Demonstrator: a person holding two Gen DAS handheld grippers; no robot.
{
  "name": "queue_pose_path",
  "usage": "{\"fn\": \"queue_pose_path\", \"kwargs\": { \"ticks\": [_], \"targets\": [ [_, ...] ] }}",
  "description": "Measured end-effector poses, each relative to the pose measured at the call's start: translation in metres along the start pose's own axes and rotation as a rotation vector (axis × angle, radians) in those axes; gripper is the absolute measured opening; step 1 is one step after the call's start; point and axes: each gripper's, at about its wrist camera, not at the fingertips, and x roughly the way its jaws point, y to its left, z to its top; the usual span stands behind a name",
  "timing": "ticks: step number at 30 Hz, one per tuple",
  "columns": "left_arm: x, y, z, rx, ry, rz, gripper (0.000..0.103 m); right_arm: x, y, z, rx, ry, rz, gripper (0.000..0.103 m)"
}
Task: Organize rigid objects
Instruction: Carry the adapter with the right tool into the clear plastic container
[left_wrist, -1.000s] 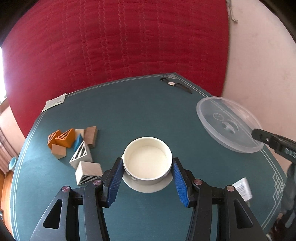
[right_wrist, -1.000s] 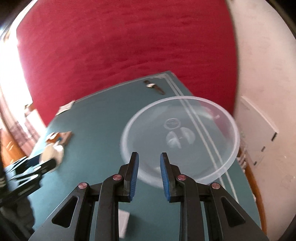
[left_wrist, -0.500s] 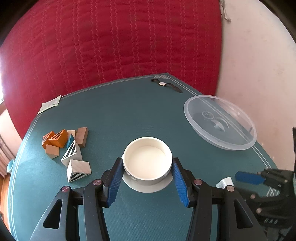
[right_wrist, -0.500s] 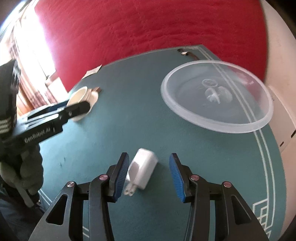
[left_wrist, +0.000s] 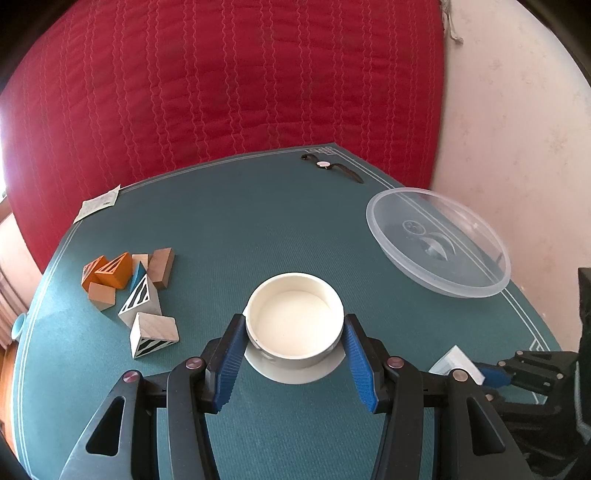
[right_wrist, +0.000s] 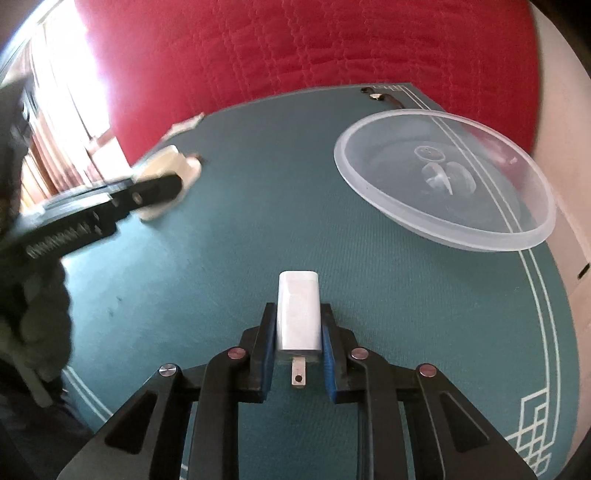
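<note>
Charger (right_wrist: 298, 309) — white plug block, lower centre of the right wrist view, lying on the desk (right_wrist: 258, 206) with its prong pointing back at the camera. Right tongs (right_wrist: 298, 341) have just been closing and now clamp it on both long sides, pads pressed on. In the left wrist view the same charger shows at lower right.

White dish (left_wrist: 294, 319) sits centre of the left wrist view on a flat white disc. Left tongs (left_wrist: 294, 339) straddle it, a pad at each side of the wall — touching or just clear, cannot tell, so a grip is not certain.

Clear lid (right_wrist: 443, 181) lies upside down at upper right, near the desk edge. Wooden blocks (left_wrist: 136, 291) are heaped at the left, a watch (left_wrist: 325, 165) at the far edge, a paper slip (left_wrist: 98, 202) upper left.

Step, as I judge it: charger just picked, not yet lifted. Next move calls for a straight lift, then a carry toward a container — likely the dish — keeping the grip square so the smooth block does not slide out.
</note>
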Motion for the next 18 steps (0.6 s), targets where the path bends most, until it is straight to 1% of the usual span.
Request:
{"fn": "queue_pose_path", "kwargs": {
  "ticks": [2,5,9,13,16,18],
  "targets": [
    [0.002,-0.003,0.001,0.003,0.004,0.0,0.055,-0.007,-0.002,0.002,0.018,-0.026,0.032,0.022],
    [0.004,-0.007,0.002,0.016,0.007,-0.002,0.055,-0.019,-0.008,0.007,0.04,-0.076,0.028,0.022],
    [0.004,-0.015,0.006,0.036,0.005,-0.008,0.055,-0.039,-0.029,0.02,0.104,-0.153,-0.017,0.022],
    [0.002,-0.022,0.01,0.054,-0.006,-0.016,0.055,-0.058,-0.042,0.035,0.12,-0.233,-0.066,0.022],
    [0.0,-0.026,0.012,0.065,-0.011,-0.021,0.055,-0.063,-0.053,0.049,0.136,-0.273,-0.107,0.022],
    [0.0,-0.028,0.013,0.068,-0.01,-0.025,0.055,-0.06,-0.063,0.056,0.152,-0.285,-0.132,0.022]
  ]
}}
